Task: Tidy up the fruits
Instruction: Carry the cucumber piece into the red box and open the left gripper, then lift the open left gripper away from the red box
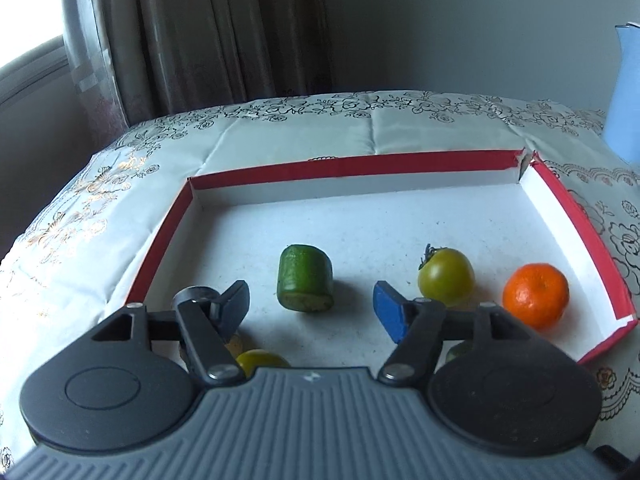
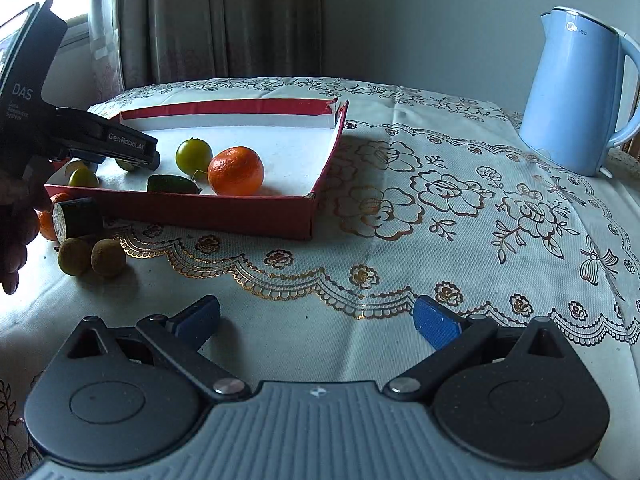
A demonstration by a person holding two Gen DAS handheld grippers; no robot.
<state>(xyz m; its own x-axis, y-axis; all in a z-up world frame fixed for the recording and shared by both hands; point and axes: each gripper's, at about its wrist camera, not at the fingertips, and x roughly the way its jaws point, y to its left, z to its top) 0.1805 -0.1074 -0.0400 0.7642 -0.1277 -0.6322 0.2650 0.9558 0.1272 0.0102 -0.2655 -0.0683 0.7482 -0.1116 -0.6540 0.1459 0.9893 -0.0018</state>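
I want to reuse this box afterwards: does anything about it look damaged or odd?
Yes. The shallow red cardboard box with the white inside has its far right corner split: the two walls stand apart with ragged edges. The right wrist view shows the same torn corner. The other walls look straight.

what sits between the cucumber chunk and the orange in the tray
A green tomato, apart from the cucumber chunk and the orange, all in the red tray; the left wrist view shows it.

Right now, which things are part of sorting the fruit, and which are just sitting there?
For the job:
red box
orange
green tomato
cucumber piece
two brown fruits outside the box
left gripper, open

Just lying about:
blue kettle
flowered tablecloth
curtain
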